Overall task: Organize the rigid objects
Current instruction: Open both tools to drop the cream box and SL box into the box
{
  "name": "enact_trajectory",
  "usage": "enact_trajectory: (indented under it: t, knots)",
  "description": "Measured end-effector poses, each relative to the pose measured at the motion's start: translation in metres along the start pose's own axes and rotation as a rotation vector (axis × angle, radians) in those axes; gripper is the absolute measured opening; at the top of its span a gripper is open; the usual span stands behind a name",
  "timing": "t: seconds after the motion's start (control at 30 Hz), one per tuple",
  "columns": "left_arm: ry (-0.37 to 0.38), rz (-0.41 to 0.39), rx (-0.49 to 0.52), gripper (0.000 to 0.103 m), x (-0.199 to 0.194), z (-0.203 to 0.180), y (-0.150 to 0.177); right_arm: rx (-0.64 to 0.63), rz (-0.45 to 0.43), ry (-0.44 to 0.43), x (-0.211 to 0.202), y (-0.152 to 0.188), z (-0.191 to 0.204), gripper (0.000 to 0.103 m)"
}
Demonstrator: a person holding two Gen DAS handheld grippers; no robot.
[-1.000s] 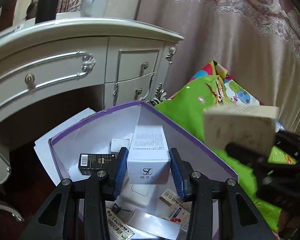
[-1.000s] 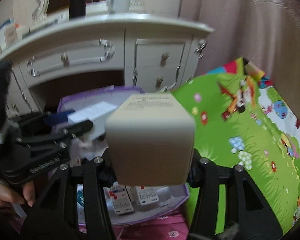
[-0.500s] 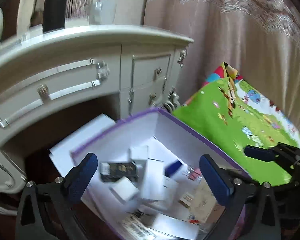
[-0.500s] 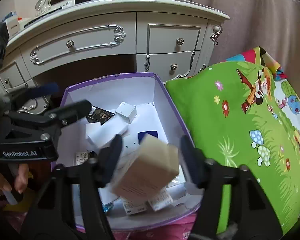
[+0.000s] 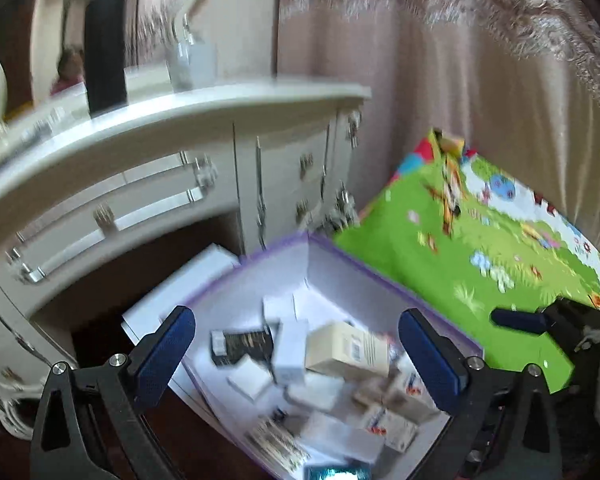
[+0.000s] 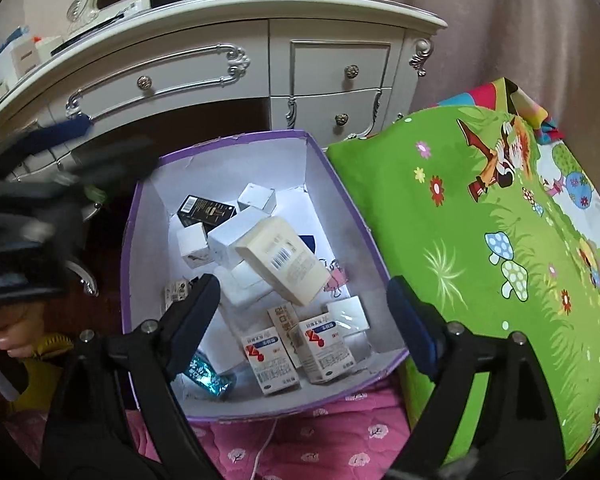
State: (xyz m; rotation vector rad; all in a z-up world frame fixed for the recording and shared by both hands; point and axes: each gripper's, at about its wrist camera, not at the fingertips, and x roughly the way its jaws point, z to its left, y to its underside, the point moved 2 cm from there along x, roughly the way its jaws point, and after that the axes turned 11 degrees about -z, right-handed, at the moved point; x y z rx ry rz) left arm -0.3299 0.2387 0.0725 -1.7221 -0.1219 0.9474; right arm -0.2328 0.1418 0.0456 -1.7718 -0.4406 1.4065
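Both tongs empty above the purple-rimmed white cardboard box (image 6: 342,184)

The left tongs (image 5: 300,356) stand released, nothing between them; the right tongs (image 6: 304,308) are opening, also empty; the cream barcoded carton (image 6: 282,260) lies tilted on the small white cartons (image 6: 236,236) mid-box; to do this well, lift clear of the box's rim before seeking another item.

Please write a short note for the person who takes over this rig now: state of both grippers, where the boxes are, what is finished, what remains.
Left gripper: open, holds nothing.
Right gripper: jaws opening, nothing between them.
Both hang over the purple-rimmed box. The beige carton lies tilted on top of the white boxes inside, next to the black box and the medicine cartons.
Done: many boxes are in.
Left: no loose boxes show on the green mat; check elsewhere.
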Motion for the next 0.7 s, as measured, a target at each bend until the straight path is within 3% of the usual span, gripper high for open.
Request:
enact_trajectory:
  t: [0.1, 0.27, 0.5, 0.7]
  knots:
    - [-0.062, 0.096, -0.016, 0.103, 0.021, 0.009, 0.014, -0.009, 0.017, 0.007, 0.002, 0.003, 0.002, 0.088]
    - [-0.106, 0.150, 0.020, 0.103, 0.038, 0.016, 0.032, 0.013, 0.054, 0.013, 0.011, 0.009, -0.002, 0.088]
    - [-0.087, 0.179, 0.019, 0.103, 0.046, 0.014, 0.044, -0.001, 0.074, 0.024, 0.017, 0.015, 0.000, 0.088]
    - [-0.089, 0.155, 0.004, 0.103, 0.045, 0.016, 0.046, -0.034, 0.075, 0.025, 0.018, 0.018, 0.007, 0.088]
